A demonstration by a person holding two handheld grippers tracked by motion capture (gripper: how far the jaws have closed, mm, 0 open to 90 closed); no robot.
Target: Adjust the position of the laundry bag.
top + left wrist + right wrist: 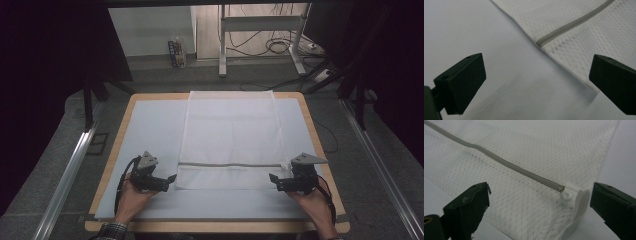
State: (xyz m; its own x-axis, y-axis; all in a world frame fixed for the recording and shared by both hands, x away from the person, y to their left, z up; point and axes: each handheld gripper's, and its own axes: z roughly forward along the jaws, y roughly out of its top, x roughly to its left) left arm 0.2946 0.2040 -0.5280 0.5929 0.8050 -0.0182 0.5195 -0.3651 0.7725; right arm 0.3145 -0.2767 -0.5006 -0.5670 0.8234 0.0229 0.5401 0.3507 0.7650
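My left claw [171,178] and right claw [273,178], both spread wide and empty, flank the mesh bag's [231,131] 2 near corners at the bench's [115,145] front edge, apparently ready to grasp them.

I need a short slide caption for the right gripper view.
Open right claw poised over a white mesh bag beside the end of its grey zipper.

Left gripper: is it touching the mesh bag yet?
Apart. In the left gripper view, the open left gripper has bare mat between its jaws; the mesh bag lies beyond, clear of both.
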